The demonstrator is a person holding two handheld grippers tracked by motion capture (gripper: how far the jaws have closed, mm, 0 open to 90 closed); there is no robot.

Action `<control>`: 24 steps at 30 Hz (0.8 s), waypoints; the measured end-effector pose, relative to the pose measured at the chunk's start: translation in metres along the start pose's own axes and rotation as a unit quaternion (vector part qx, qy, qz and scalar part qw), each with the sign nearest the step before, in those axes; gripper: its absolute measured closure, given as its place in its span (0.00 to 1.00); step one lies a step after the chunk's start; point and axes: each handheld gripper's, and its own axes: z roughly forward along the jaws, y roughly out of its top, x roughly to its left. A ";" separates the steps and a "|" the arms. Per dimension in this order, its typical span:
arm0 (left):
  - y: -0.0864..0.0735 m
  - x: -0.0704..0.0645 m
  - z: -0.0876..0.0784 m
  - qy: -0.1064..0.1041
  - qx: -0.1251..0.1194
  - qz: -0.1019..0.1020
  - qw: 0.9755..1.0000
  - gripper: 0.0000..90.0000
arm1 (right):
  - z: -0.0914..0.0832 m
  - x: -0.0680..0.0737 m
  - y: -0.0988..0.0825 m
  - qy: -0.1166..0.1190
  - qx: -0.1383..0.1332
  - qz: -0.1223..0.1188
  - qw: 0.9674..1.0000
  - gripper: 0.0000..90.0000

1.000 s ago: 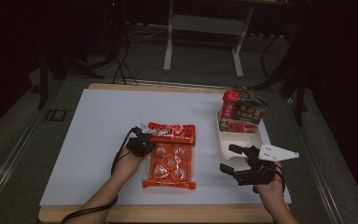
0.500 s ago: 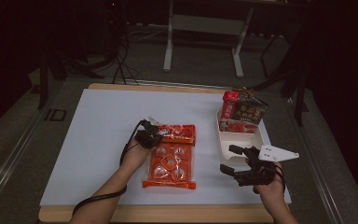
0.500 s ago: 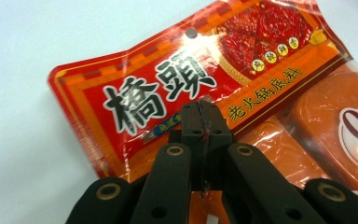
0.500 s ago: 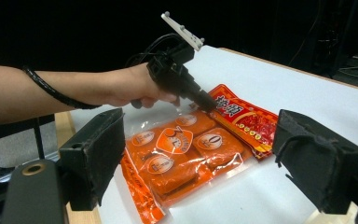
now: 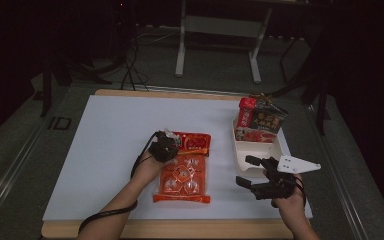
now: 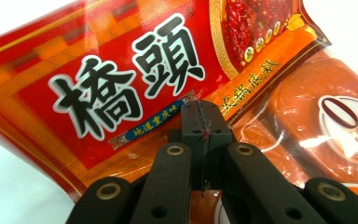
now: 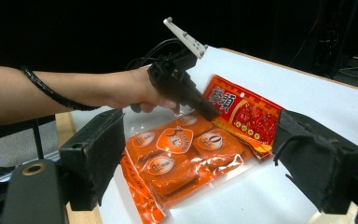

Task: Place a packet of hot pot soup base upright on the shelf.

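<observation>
An orange and red packet (image 5: pixel 185 175) with several round sachets inside lies flat on the white board, its red header (image 6: pixel 121 70) turned away from me. My left gripper (image 5: pixel 167 145) is shut, and its joined tips (image 6: pixel 200 116) hover low over the seam between the header and the orange part. I see nothing pinched between the jaws. The right gripper view shows the left gripper (image 7: pixel 209 114) angled down onto the packet (image 7: pixel 177 158). My right gripper (image 5: pixel 243 170) stands open to the right of the packet, its jaws wide apart and empty.
A white tray (image 5: pixel 275 150) sits at the right of the white board (image 5: pixel 105 140), with upright snack packets (image 5: pixel 260 120) at its far end. The wooden table edge (image 5: pixel 180 229) runs along the front. A metal stand (image 5: pixel 217 25) is on the floor beyond.
My left hand has slid to the right, from the packet's left edge onto its header area. The right gripper has kept still and open.
</observation>
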 end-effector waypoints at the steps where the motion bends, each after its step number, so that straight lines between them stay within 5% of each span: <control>1: -0.001 -0.002 -0.001 0.001 0.000 0.004 1.000 1.00 | 0.000 0.000 0.000 0.000 0.000 0.001 1.000 0.19; 16: -0.017 -0.027 -0.015 -0.027 0.011 0.029 0.999 1.00 | 0.002 0.002 0.001 0.003 0.001 -0.001 1.000 0.19; 24: -0.019 -0.031 -0.019 -0.038 0.007 0.036 0.999 1.00 | 0.003 0.002 0.001 0.003 0.001 0.000 1.000 0.19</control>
